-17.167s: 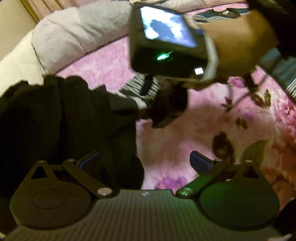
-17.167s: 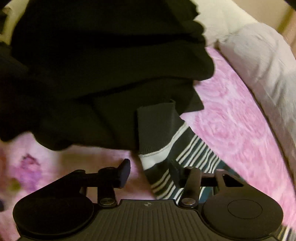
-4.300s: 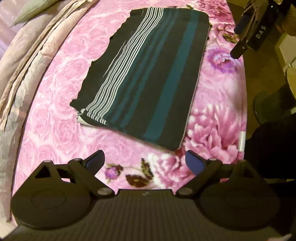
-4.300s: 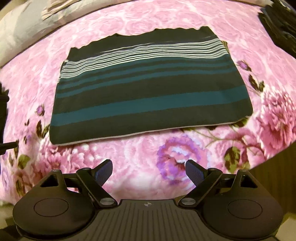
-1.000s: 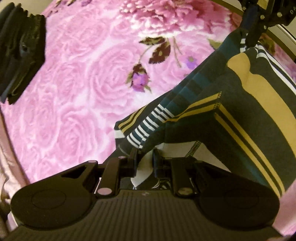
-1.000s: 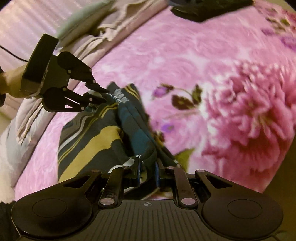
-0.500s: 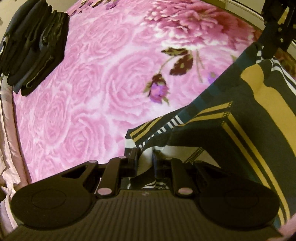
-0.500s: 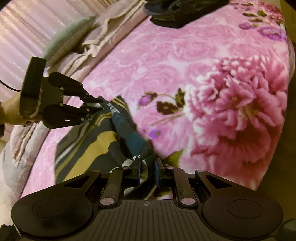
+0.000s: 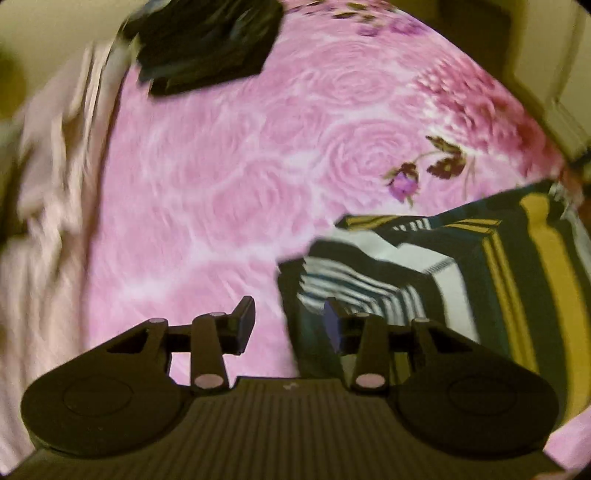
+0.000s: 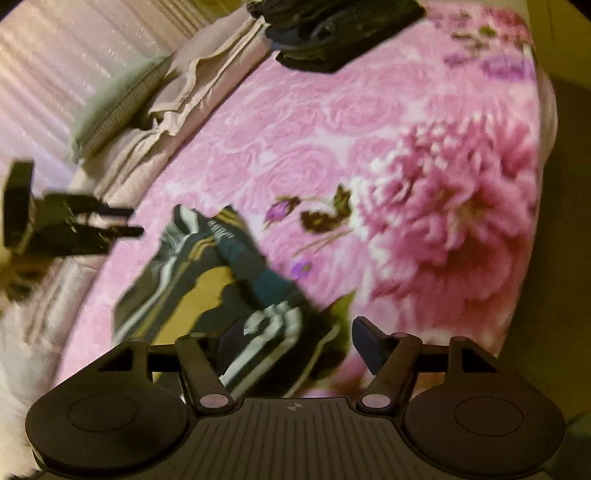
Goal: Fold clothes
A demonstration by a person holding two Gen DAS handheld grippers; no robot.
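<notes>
A folded striped garment (image 9: 461, 280), dark with yellow, teal and white bands, lies on the pink floral bedspread (image 9: 229, 192). My left gripper (image 9: 288, 319) sits at its left corner, jaws opening; the pads do not press on the cloth, which shows by the right finger. In the right wrist view the garment (image 10: 207, 280) lies crumpled, and its near end rests between the widely parted, still opening jaws of my right gripper (image 10: 295, 343) without being pinched. The left gripper (image 10: 137, 221) hangs just left of the garment's far end, apart from it.
A stack of folded dark clothes (image 10: 332, 29) sits at the far end of the bed (image 9: 207, 44). A beige quilt (image 10: 192, 85) and a green pillow (image 10: 122, 99) run along the left side. The bed's edge (image 10: 543, 110) drops off at the right.
Both grippers, shut on the garment's corners before, have let go and their jaws have spread. The left gripper has rolled and pulled away to the left; the garment has settled on the bed.
</notes>
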